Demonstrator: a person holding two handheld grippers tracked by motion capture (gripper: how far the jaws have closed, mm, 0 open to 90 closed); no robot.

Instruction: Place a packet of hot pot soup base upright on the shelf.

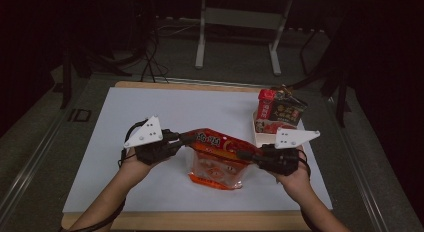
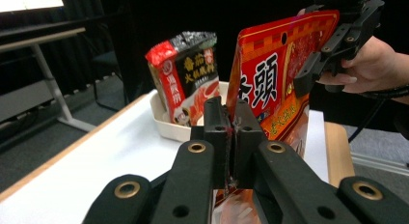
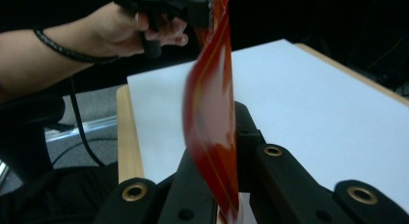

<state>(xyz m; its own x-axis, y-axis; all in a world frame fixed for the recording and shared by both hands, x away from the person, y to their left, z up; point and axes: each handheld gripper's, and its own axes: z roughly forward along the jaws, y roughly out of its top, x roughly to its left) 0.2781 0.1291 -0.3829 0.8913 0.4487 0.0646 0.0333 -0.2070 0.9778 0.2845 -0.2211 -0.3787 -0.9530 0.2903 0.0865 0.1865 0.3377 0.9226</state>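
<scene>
Pouch (image 1: 216,157) hangs lifted between both grippers, left (image 1: 186,137) and right (image 1: 244,155), each clamped on a top corner (tray (image 1: 260,138) likely awaits).

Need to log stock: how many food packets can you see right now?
2. One red packet hangs between the left hand-held gripper and right hand-held gripper. One red-and-black packet stands in the white tray; another may hide behind it.
</scene>
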